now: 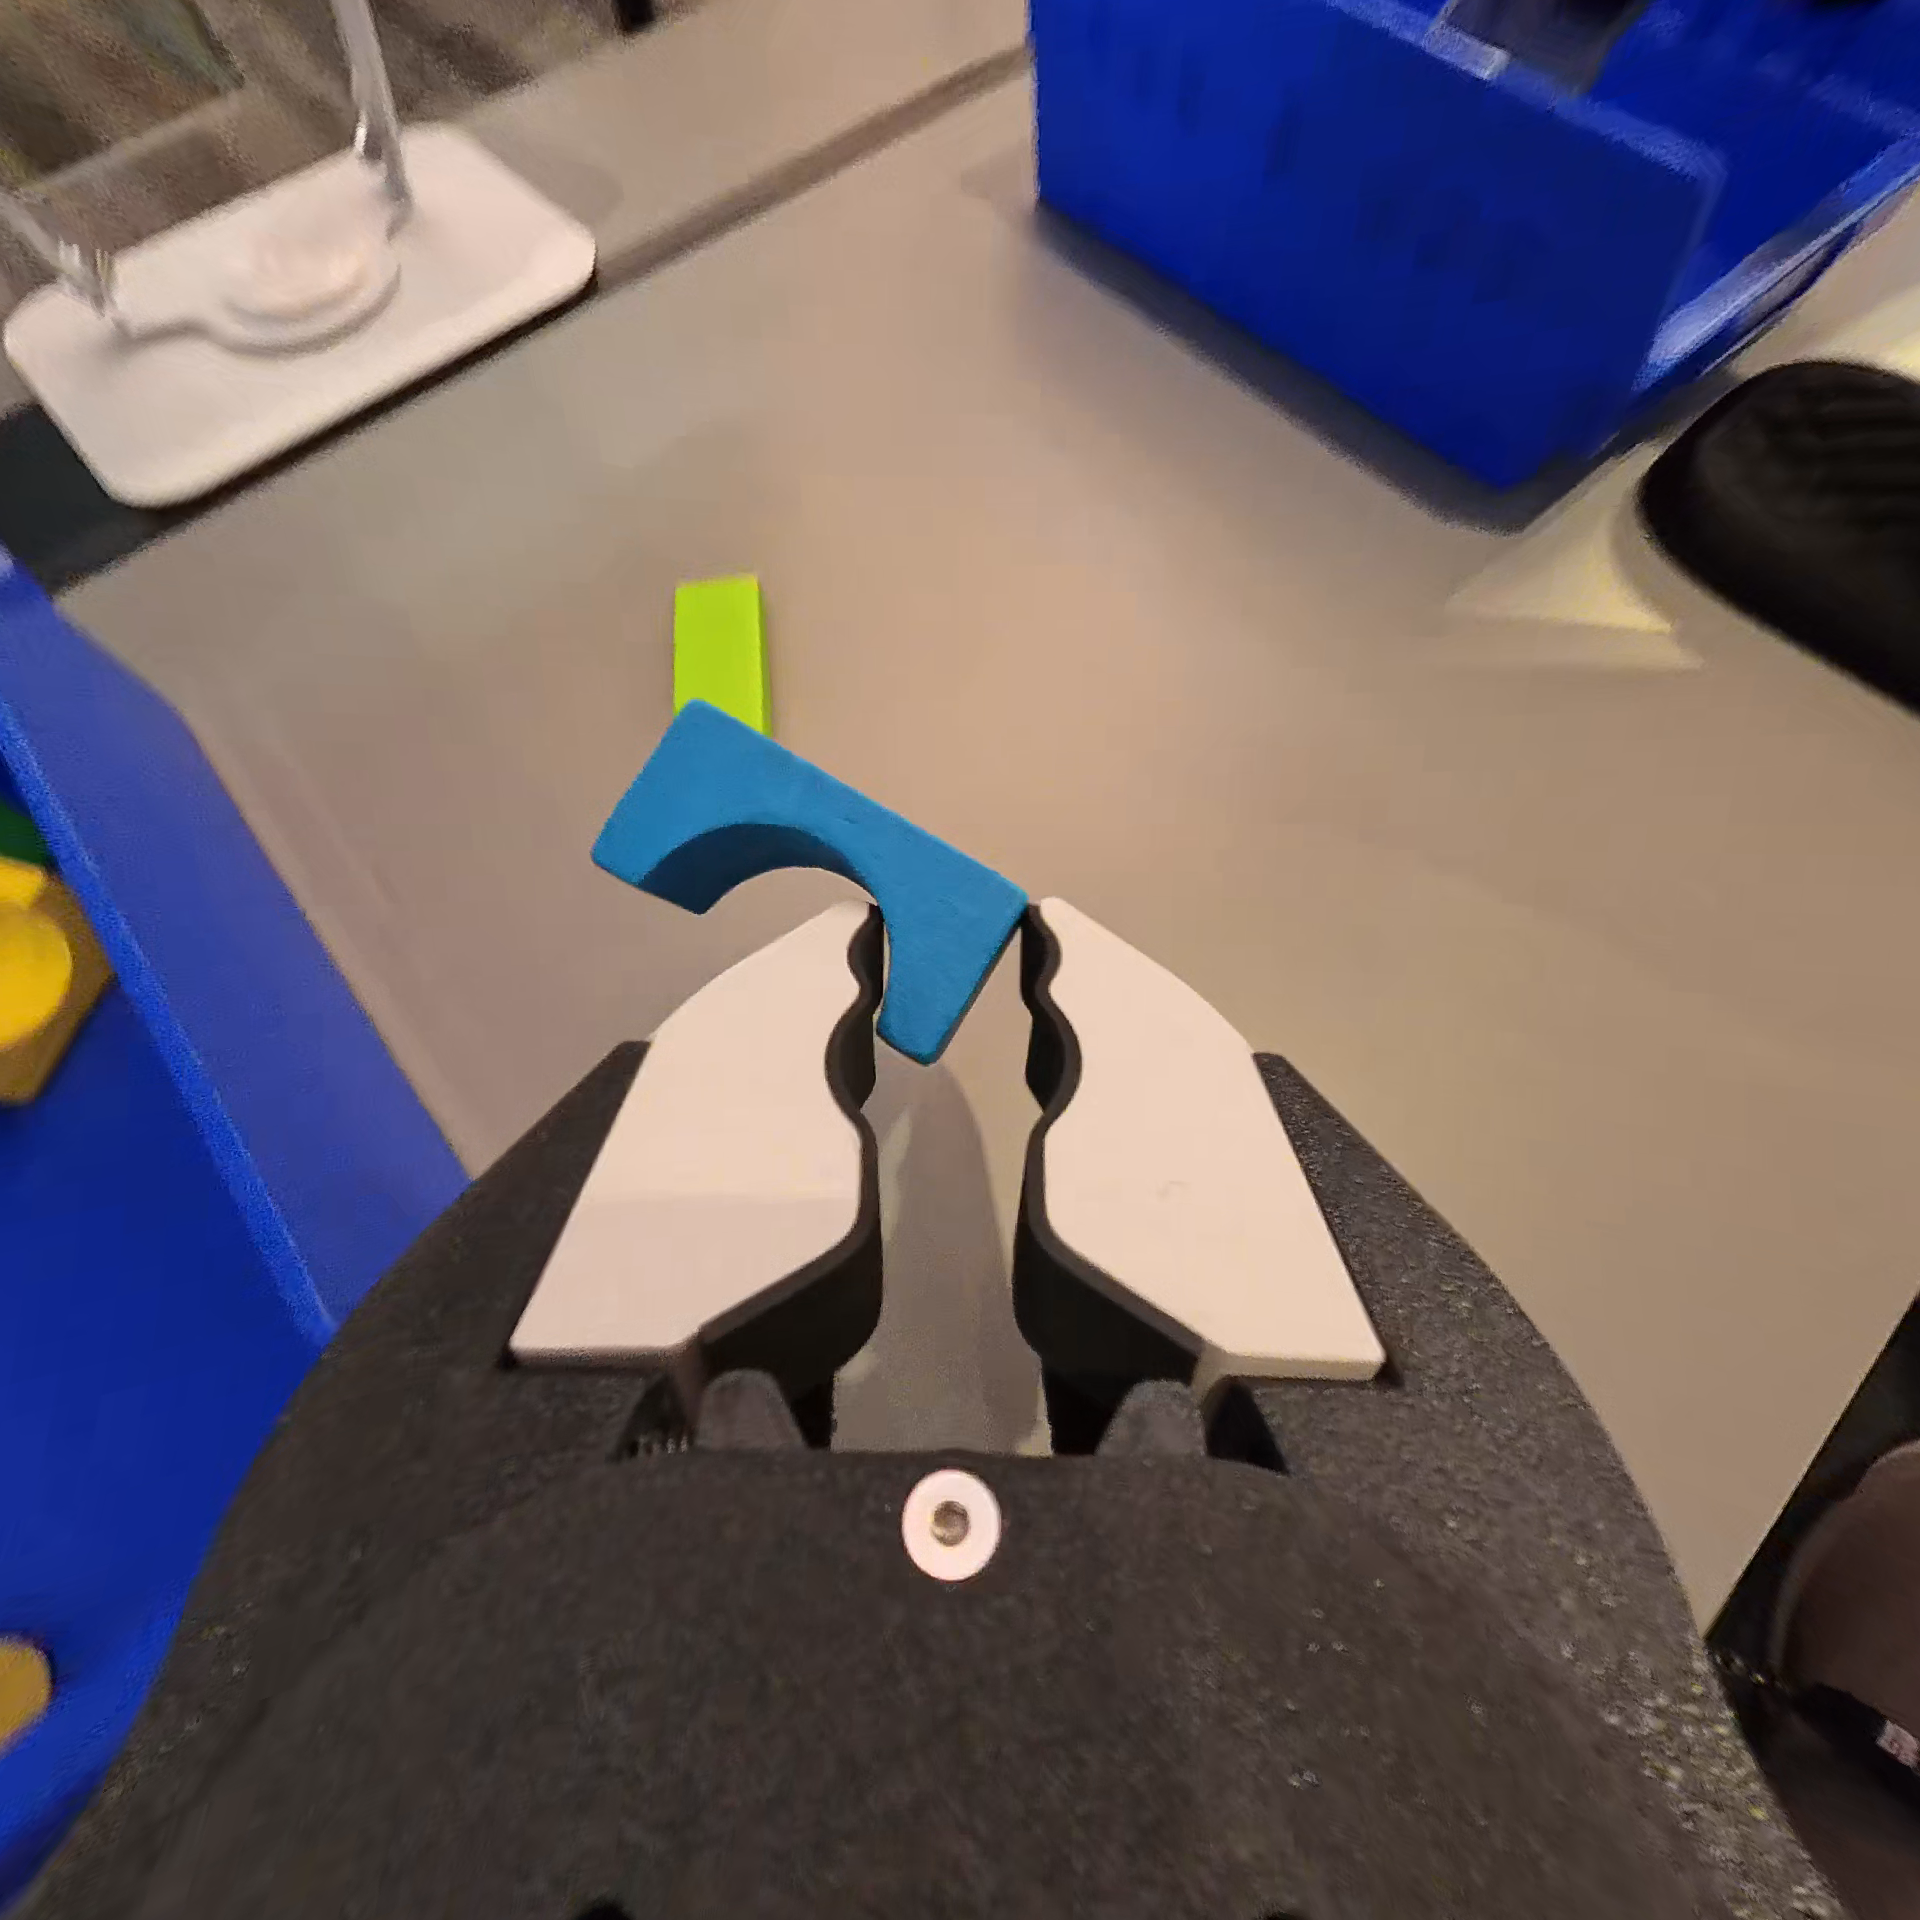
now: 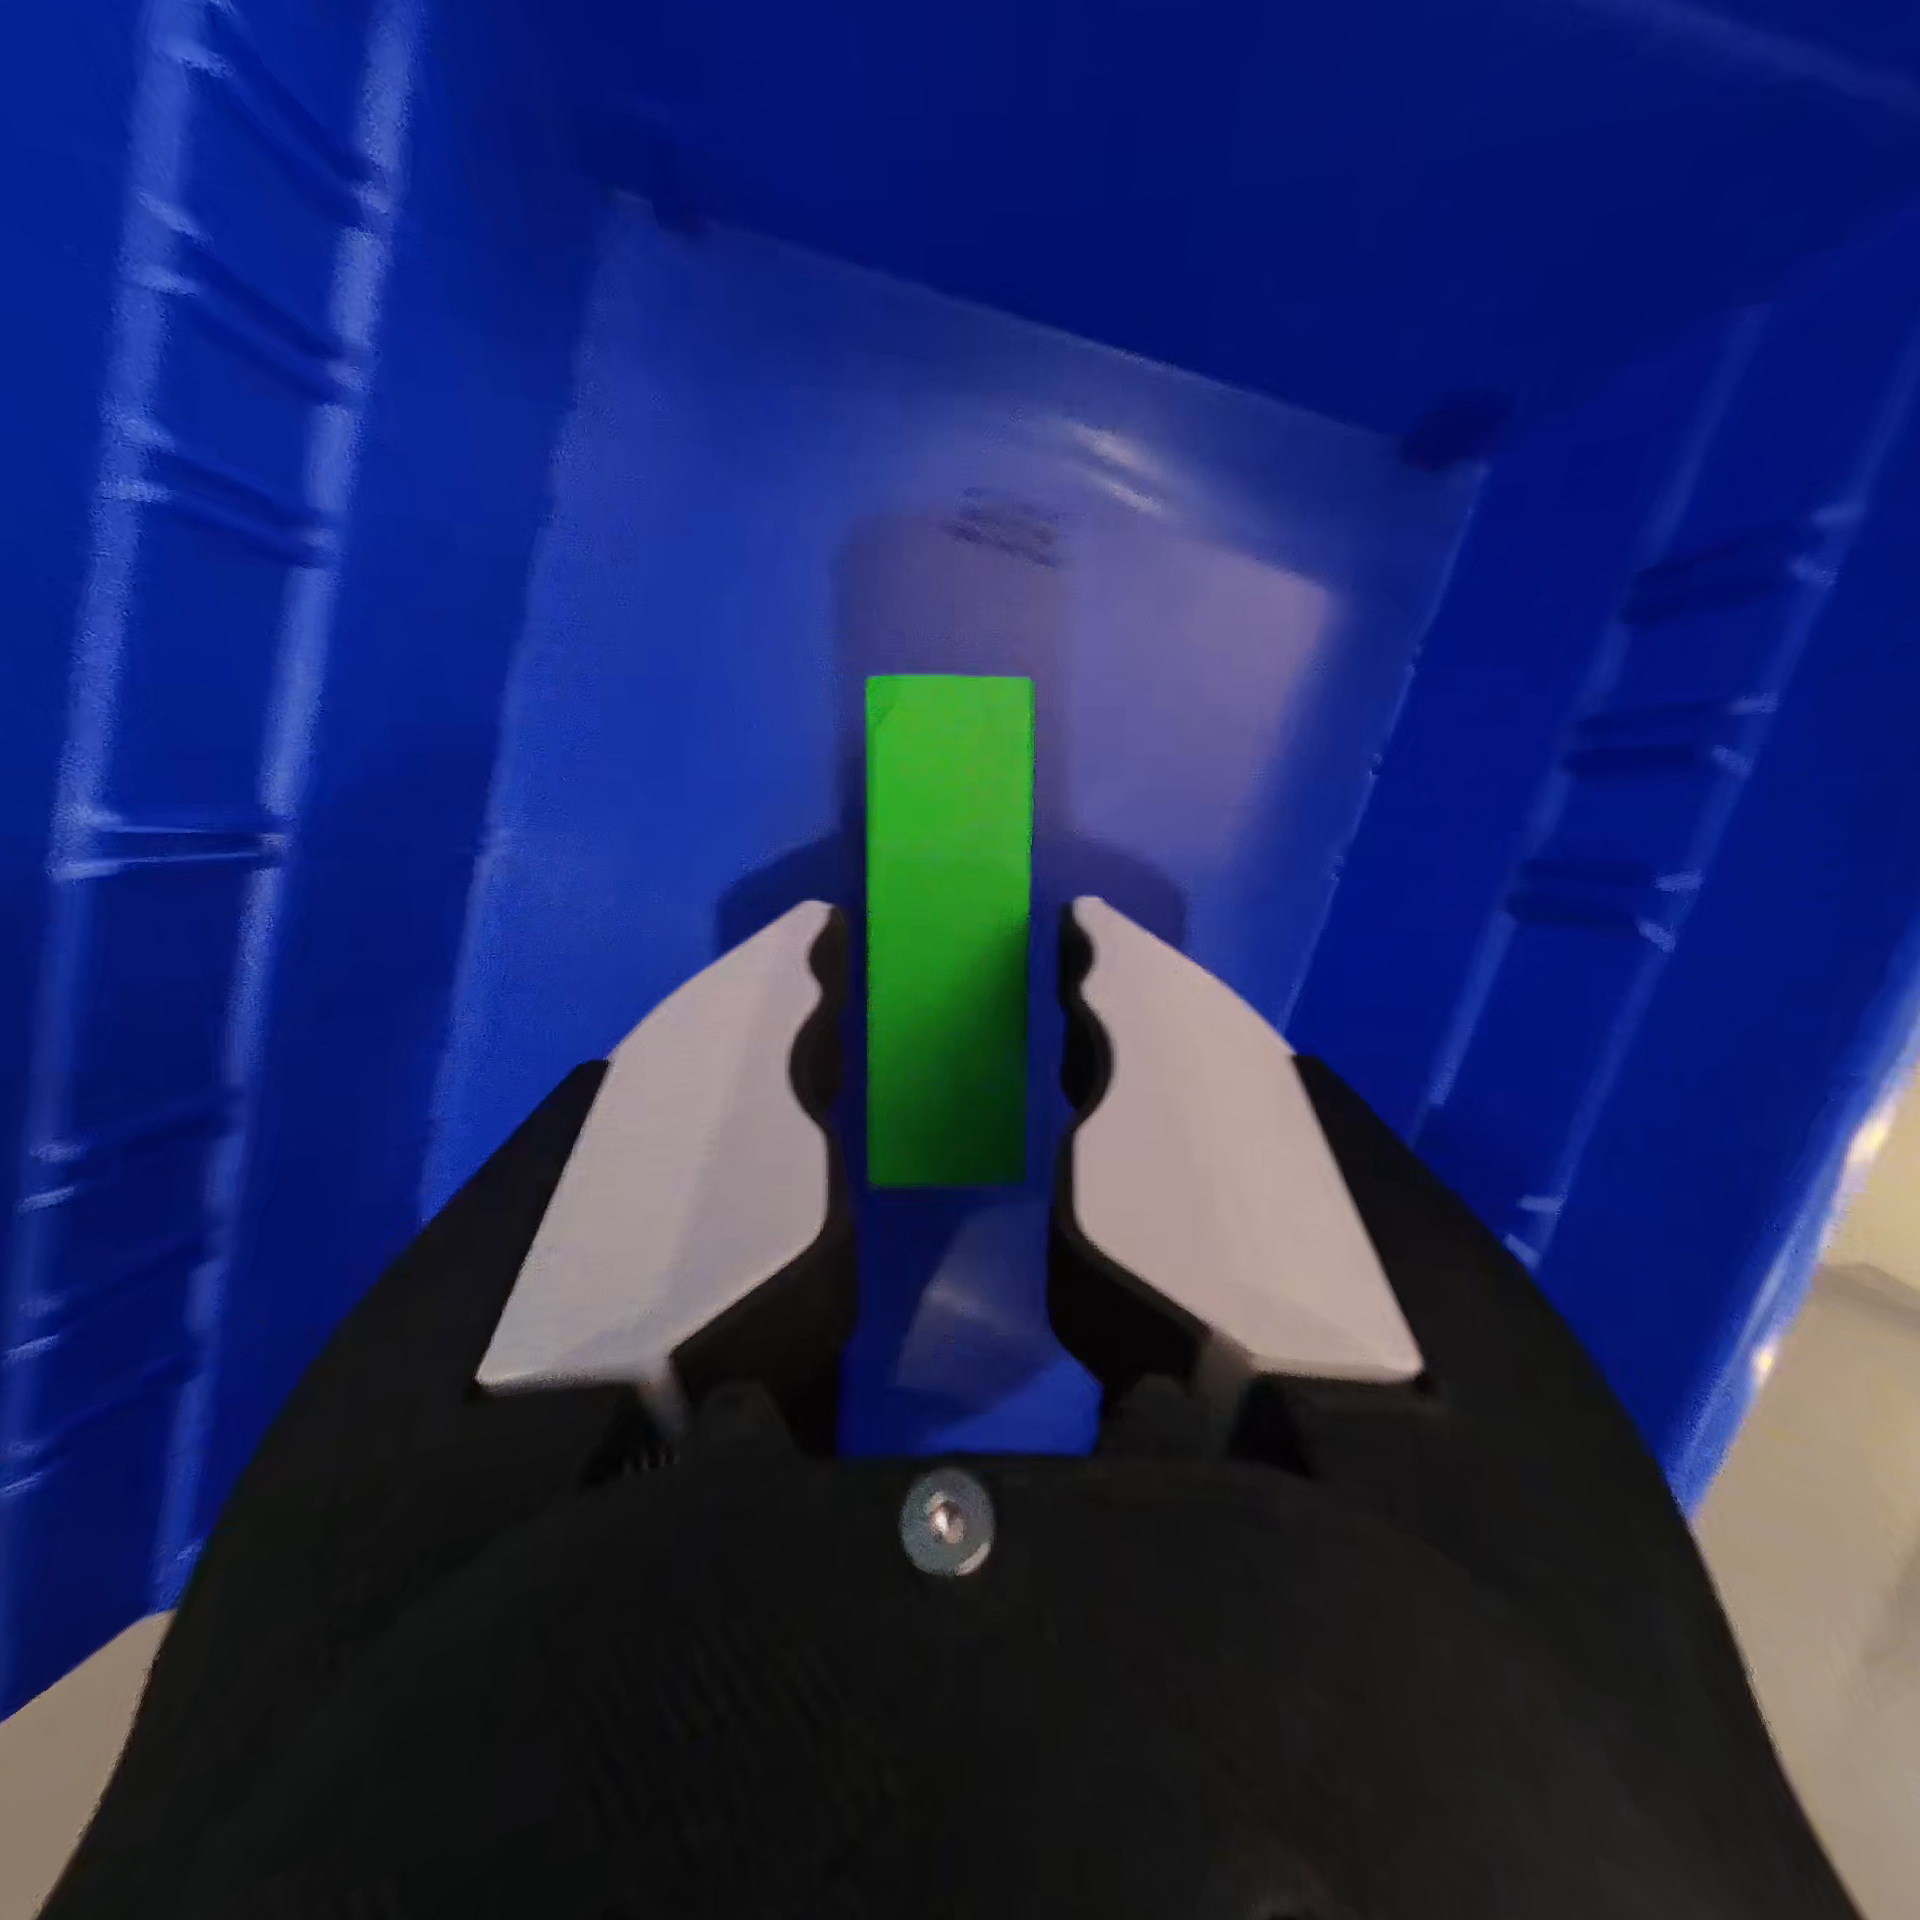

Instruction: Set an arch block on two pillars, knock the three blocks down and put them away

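Left gripper (image 1: 948,920): black housing, pale fingers (image 1: 727,1122) clenched on one leg of blue arch block (image 1: 831,831), held tilted above grey counter (image 1: 1247,779). Right gripper (image 2: 948,920): fingers either side of green pillar (image 2: 948,935) inside blue bin (image 2: 260,727); clamped or just released, cannot tell. Second green pillar (image 1: 722,649): flat on counter, beyond arch. Step judged: putting away. Advice: lower into bin before letting go; keep arch grip firm, hold off-centre, prone to swing. Surroundings: blue bins left (image 1: 156,935) and far right (image 1: 1351,260); white tray (image 1: 416,312) with clear glassware; room otherwise blurred.
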The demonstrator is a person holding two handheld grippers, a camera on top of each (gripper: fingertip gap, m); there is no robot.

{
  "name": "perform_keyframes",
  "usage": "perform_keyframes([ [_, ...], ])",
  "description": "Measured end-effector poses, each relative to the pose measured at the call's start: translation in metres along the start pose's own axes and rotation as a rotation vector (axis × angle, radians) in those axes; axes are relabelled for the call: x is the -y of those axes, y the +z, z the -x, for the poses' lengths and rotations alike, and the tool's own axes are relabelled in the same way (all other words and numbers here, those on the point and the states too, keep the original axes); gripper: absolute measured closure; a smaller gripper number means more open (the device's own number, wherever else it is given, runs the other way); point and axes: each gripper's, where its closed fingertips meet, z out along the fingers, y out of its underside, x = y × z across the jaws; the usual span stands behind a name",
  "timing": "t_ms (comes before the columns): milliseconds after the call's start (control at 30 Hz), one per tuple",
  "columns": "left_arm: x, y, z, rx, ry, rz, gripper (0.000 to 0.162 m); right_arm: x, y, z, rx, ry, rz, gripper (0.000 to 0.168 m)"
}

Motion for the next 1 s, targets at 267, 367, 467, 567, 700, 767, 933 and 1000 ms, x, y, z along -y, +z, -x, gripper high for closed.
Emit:
perform_keyframes([
  [267,0.111,0.0,-0.008,-0.096,0.132,-0.336,0.137,0.086,-0.122,0.078,0.32,-0.039,-0.537,0.112],
  [367,0.15,0.001,-0.016,-0.1,0.191,-0.437,0.137,0.109,-0.194,0.185,0.815,-0.11,-0.743,0.112],
  [467,0.173,0.009,-0.026,-0.062,0.291,-0.455,0.137,0.102,-0.211,0.263,1.118,-0.18,-0.654,0.107],
  [567,0.179,0.023,-0.034,-0.008,0.38,-0.415,0.137,0.089,-0.198,0.31,1.216,-0.235,-0.547,0.1],
  [700,0.169,0.041,-0.028,0.129,0.479,-0.348,0.135,0.081,-0.186,0.327,1.242,-0.289,-0.501,0.13],
  [767,0.157,0.045,-0.014,0.207,0.466,-0.318,0.13,0.082,-0.181,0.311,1.182,-0.31,-0.502,0.131],
  [933,0.073,0.092,0.037,0.221,0.253,0.032,0.094,0.094,-0.129,0.169,0.497,-0.297,-0.478,0.131],
  [1000,0.039,0.112,0.057,0.228,0.186,0.181,0.091,0.073,-0.099,0.104,0.293,-0.246,-0.316,0.131],
])
